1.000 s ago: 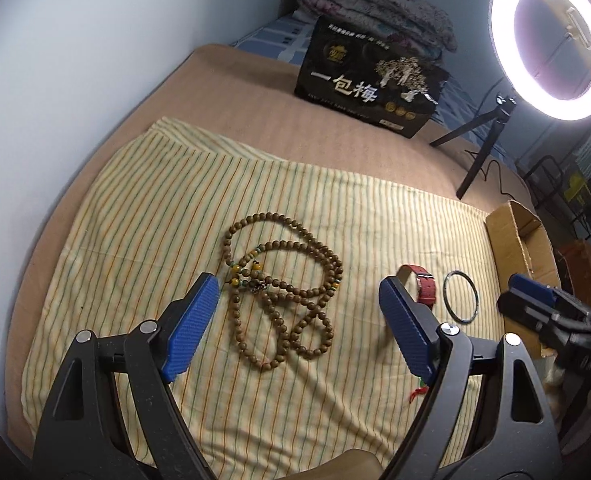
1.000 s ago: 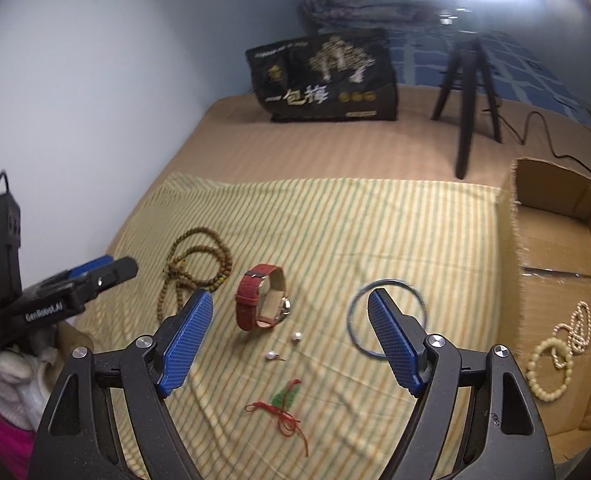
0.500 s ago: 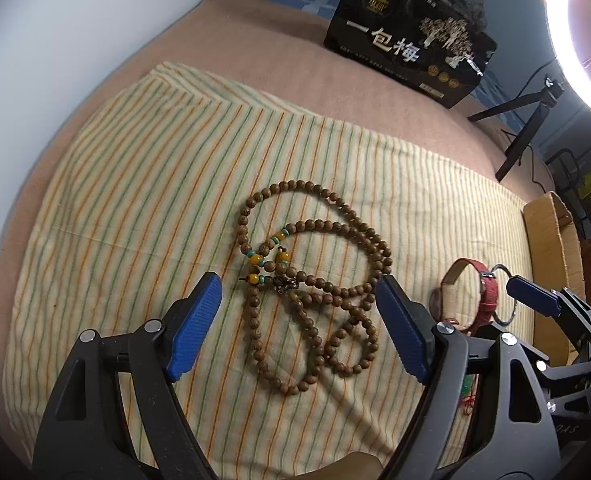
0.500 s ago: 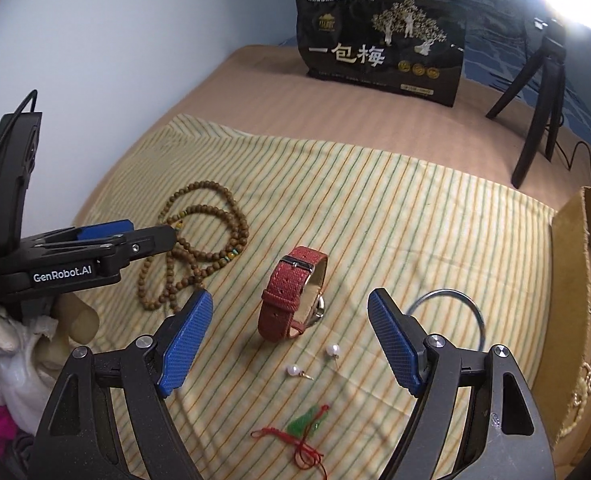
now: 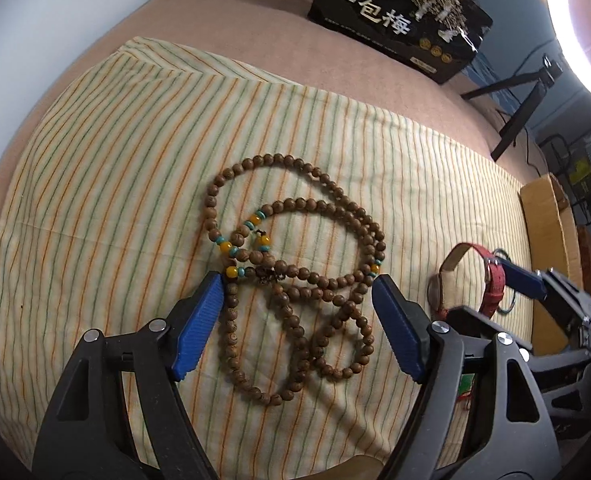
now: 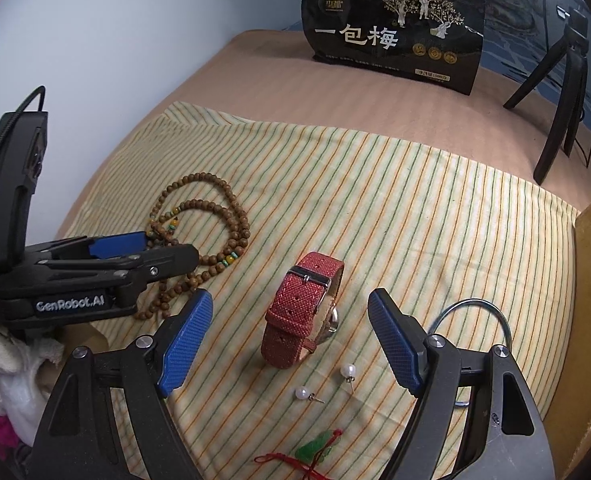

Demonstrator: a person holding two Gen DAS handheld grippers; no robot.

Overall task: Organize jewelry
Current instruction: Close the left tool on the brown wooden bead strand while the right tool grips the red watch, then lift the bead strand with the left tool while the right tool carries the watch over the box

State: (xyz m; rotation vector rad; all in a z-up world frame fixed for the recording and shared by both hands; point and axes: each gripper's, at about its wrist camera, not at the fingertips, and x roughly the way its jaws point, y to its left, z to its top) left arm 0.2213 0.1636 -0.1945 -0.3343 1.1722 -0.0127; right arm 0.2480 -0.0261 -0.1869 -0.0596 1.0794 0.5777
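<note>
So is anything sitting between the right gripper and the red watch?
Nothing visible. The right gripper is open with the red watch straight ahead between its fingers; only bare striped cloth lies in the gap. The pearl earrings sit nearer, just below.

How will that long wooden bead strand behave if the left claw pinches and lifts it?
The bead strand lies in loose overlapping loops, so it will probably hang limp and trail. Its round beads may slip between the open left claw pads. The crossed loops could tangle.
</note>
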